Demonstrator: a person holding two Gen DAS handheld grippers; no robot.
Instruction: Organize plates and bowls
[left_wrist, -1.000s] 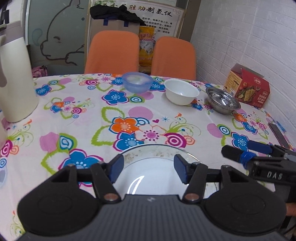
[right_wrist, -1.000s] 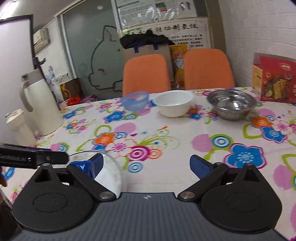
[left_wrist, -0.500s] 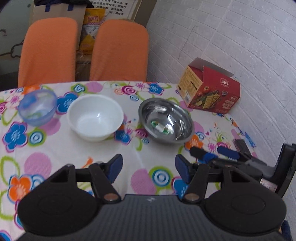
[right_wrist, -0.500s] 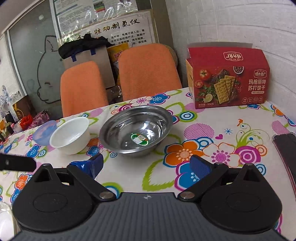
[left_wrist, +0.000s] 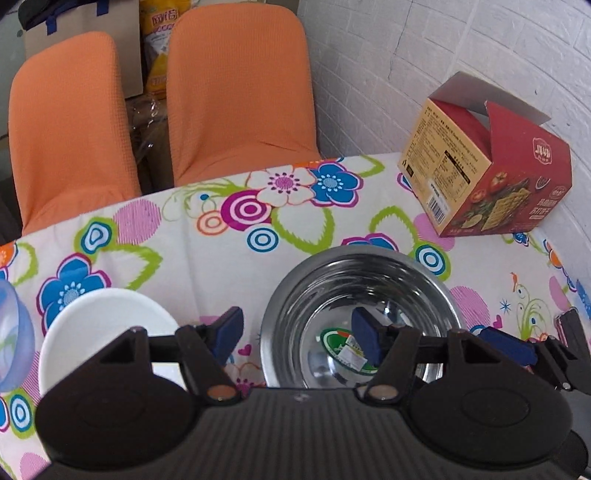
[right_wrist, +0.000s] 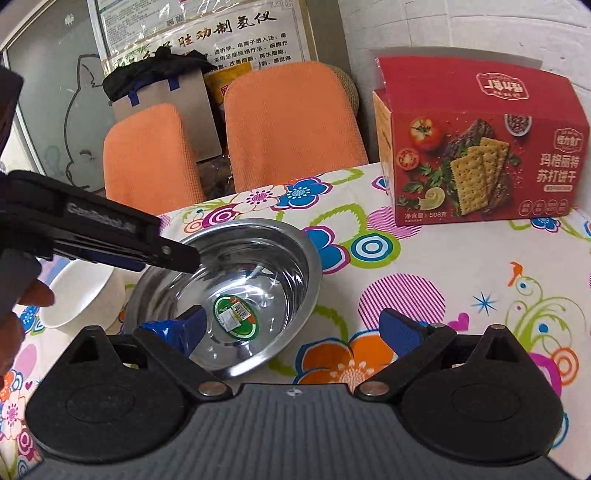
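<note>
Both grippers have closed in on the steel bowl (left_wrist: 354, 291) since the earlier frames, where it sat further off mid-frame; now it fills lower centre of the left wrist view and centre-left of the right wrist view. Left gripper (left_wrist: 301, 334) is spread open, holding nothing: its left pad over the tablecloth (left_wrist: 207, 258) between the two bowls, its right pad above the steel bowl's interior, so the bowl's left rim lies between the jaws; contact cannot be told. Right gripper (right_wrist: 291, 328) is also wide open and empty, left pad over the bowl's near inside wall, right pad over bare cloth, the bowl's right rim between them. Steel bowl stands upright with a green sticker (right_wrist: 234, 317) on its bottom. White bowl (left_wrist: 107, 328) sits just beside it at lower left of the left wrist view, apart from it, with a blue translucent bowl (left_wrist: 13, 332) at the far left edge. Red cracker box (right_wrist: 476, 147) stands at upper right near the white brick wall. Two orange chairs (left_wrist: 236, 85) at the top behind the table. A person's fingers (right_wrist: 22, 306) show at left edge of the right wrist view.
</note>
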